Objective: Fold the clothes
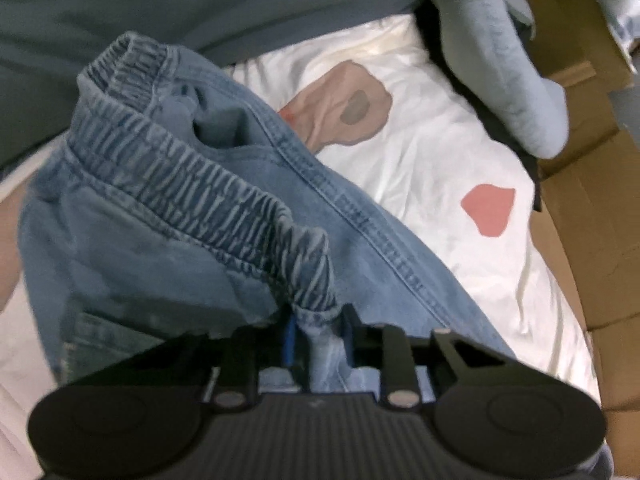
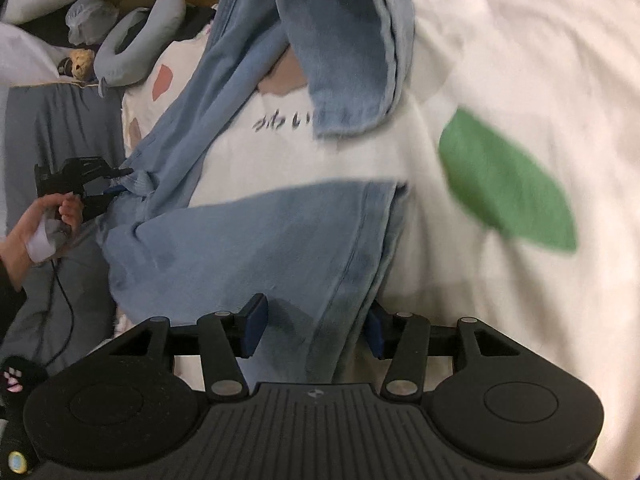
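A: Risk check. Left tool (image 1: 318,334) clamped on bunched elastic waistband of light blue denim trousers (image 1: 192,216), jaws narrow, fabric pinched between blue pads. Thin bite, right at waistband edge.

B: Noted. Could slip out under any tug, heavy denim hanging off one small pinch. Right tool (image 2: 316,330)?

A: Jaws standing wide, straddling a folded edge of trouser leg, pads not pressing. Holding nothing. Trousers sprawled over white bedspread with green leaf and pink shape prints (image 2: 500,60), legs twisted, one cuff flopped back near top of right view.

B: So only one grip live. Lifting now from left alone likely to drag whole garment sideways, more twist, no clean fold line.

A: Agreed. Also chance of right tool closing on both denim and bedspread underneath, cloth layers hard to separate from this view. Would haul bedding up with the leg.

B: Anything nearby to snag?

A: Brown cardboard box (image 1: 580,208) just beside bed edge, grey curved neck pillow (image 2: 132,40) well apart from the denim. Black cable (image 2: 64,300) under person's left hand (image 2: 44,220), could catch on swing.

B: Blur?

A: Heavy in right view, edges uncertain.
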